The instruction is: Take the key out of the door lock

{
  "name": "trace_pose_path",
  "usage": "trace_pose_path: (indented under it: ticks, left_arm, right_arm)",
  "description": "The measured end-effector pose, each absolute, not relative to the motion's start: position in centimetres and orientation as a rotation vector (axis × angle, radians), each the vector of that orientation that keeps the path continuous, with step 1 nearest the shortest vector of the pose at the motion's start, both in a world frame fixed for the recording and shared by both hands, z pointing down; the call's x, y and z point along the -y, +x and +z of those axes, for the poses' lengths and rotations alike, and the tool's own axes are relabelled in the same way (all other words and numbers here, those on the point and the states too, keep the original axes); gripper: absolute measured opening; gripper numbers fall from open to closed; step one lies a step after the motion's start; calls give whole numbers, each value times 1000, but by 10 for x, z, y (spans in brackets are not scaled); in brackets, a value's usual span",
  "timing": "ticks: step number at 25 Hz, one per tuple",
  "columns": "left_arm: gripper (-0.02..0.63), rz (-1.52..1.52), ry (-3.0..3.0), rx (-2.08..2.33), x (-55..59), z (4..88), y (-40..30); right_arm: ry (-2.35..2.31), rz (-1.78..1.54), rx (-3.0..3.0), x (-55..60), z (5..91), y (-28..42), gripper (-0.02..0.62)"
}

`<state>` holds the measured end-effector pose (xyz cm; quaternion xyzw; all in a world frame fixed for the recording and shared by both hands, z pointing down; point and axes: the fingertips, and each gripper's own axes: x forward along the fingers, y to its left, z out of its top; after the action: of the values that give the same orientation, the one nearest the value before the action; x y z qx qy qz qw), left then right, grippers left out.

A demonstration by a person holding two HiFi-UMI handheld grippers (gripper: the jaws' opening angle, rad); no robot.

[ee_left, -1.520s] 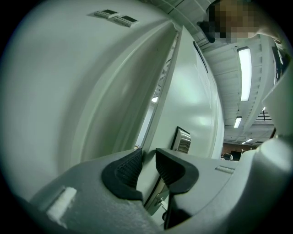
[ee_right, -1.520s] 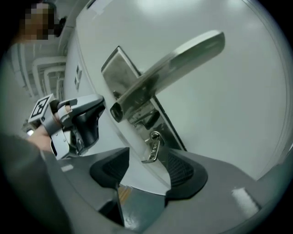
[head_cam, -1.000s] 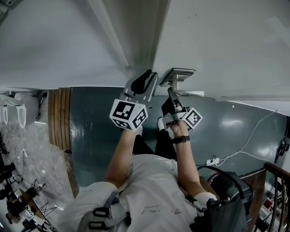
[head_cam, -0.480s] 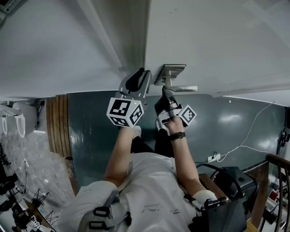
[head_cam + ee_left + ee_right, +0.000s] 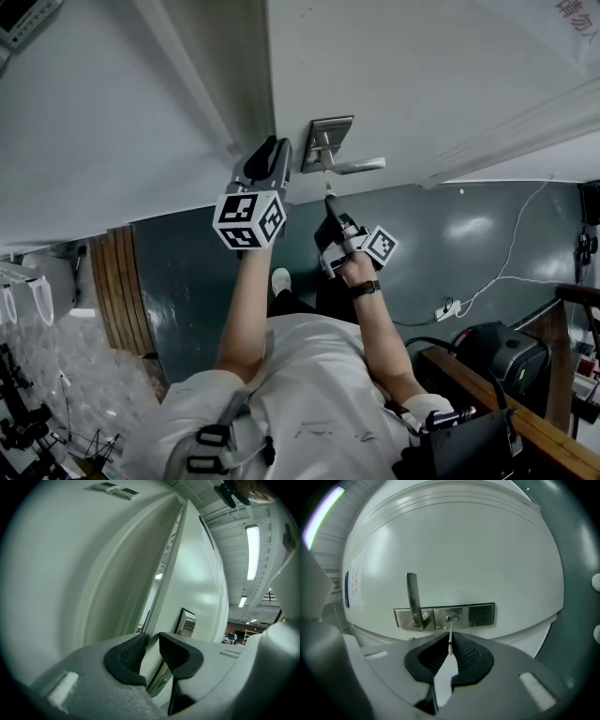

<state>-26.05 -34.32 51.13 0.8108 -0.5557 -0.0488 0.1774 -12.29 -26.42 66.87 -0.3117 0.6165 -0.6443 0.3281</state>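
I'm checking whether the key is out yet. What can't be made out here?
Key tip: right gripper view looks along the blade, so whether it is clear of the keyhole is unclear; head view shows it too small.
Door notice print: too small, right gripper view.

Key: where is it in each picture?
Head view: the key is just above the middle, a thin sliver right under the lock plate.
Left gripper view: not in it; only the top of the lock plate shows.
Right gripper view: the key is in the middle, pointing at the keyhole, pinched by the right gripper, whose jaws have just been closing.
Shared landmark: the shiny lock plate, in all three.
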Motion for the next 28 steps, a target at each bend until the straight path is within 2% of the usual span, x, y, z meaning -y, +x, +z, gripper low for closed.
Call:
trace_pose_path:
  ticks: [10, 13, 19, 22, 25, 28]
  left_arm:
    - [86, -175, 2365, 1533, 313, 498, -247]
    - [51, -205, 2388, 1493, 288, 486, -221]
    - [48, -187, 2492, 1565, 252, 441, -186]
    - [16, -203, 2481, 1667, 228, 421, -176]
    - [0, -236, 2420, 1877, 192, 407, -171]
    - [0, -133, 2407, 1935, 166, 415, -142]
  right_arm:
    - [-1065, -1397, -1928, 216, 603, -66, 25]
    - [-1083, -1286, -2062, 216, 565, -64, 25]
    - [-1097, -838, -2432, 225, 477, -73, 25]
    - [-1136, -592, -2594, 211, 440, -61, 25]
    - [-1176, -365, -2717, 185, 423, -46, 25]
    - [-1188, -244, -2782, 173, 422, -28, 25]
